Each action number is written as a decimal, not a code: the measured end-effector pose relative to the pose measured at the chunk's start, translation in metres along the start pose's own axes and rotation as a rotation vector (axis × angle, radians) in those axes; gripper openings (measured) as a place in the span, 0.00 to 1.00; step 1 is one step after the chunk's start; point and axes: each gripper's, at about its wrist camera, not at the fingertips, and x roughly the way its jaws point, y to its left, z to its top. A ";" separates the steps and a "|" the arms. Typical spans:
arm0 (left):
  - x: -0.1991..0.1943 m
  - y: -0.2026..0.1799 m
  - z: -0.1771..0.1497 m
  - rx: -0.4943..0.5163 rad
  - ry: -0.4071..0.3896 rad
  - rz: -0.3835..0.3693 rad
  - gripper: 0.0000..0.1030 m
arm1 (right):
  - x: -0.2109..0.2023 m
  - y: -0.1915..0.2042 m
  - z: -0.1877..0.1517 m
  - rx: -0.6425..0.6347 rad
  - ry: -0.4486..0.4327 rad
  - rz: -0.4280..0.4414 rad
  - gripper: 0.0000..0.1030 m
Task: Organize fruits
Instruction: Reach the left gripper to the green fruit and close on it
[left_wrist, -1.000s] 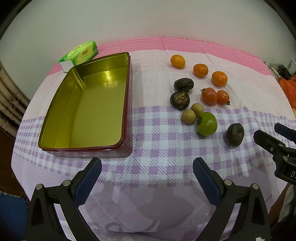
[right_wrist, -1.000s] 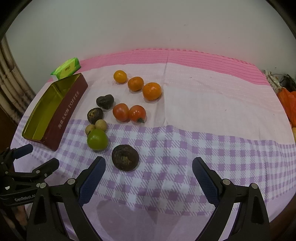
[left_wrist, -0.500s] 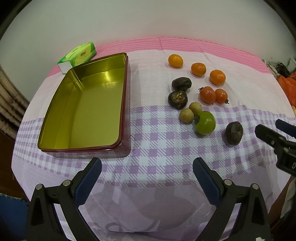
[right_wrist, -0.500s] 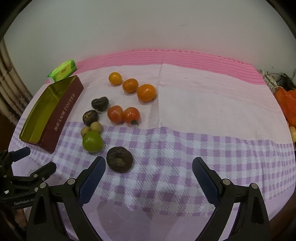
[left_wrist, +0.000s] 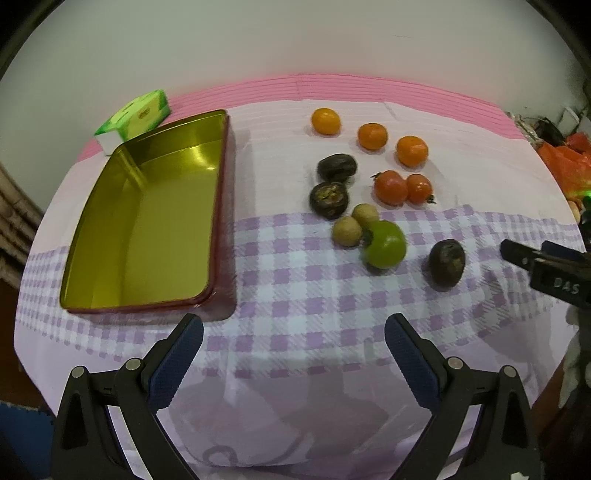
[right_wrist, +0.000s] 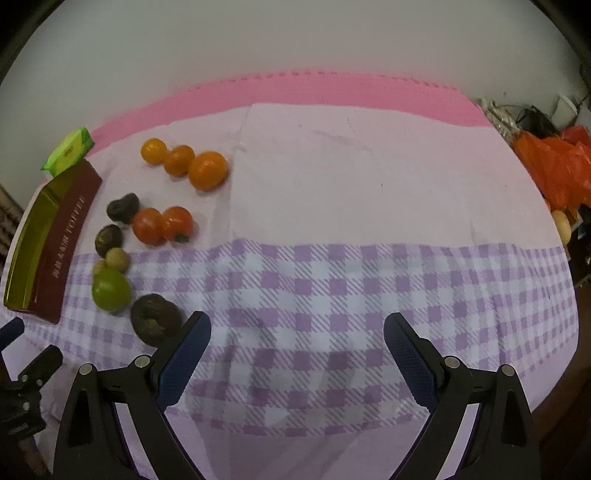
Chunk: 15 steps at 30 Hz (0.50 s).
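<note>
An empty gold-lined red tin lies on the left of the cloth-covered table. To its right lie three oranges, two red tomatoes, three dark fruits, two small tan fruits and a green fruit. My left gripper is open and empty above the near table edge. My right gripper is open and empty, with the nearest dark fruit just left of its left finger. The tin shows at the left of the right wrist view.
A green tissue pack lies behind the tin. An orange plastic bag and clutter sit off the table's right edge. A white wall runs behind the table. The right gripper's tips show at the left wrist view's right edge.
Both grippers have drifted slightly; in the right wrist view the fruits have slid left and nearer. Both stay open and empty. No fruit has moved on the cloth.
</note>
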 end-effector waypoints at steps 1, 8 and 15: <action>0.000 -0.002 0.002 0.008 -0.001 -0.007 0.95 | 0.001 0.000 -0.001 -0.006 0.004 -0.007 0.92; 0.013 -0.012 0.019 0.039 0.033 -0.059 0.87 | 0.016 0.004 -0.004 -0.069 0.028 -0.030 0.92; 0.032 -0.017 0.036 0.001 0.111 -0.143 0.77 | 0.023 0.002 -0.004 -0.048 0.053 -0.018 0.92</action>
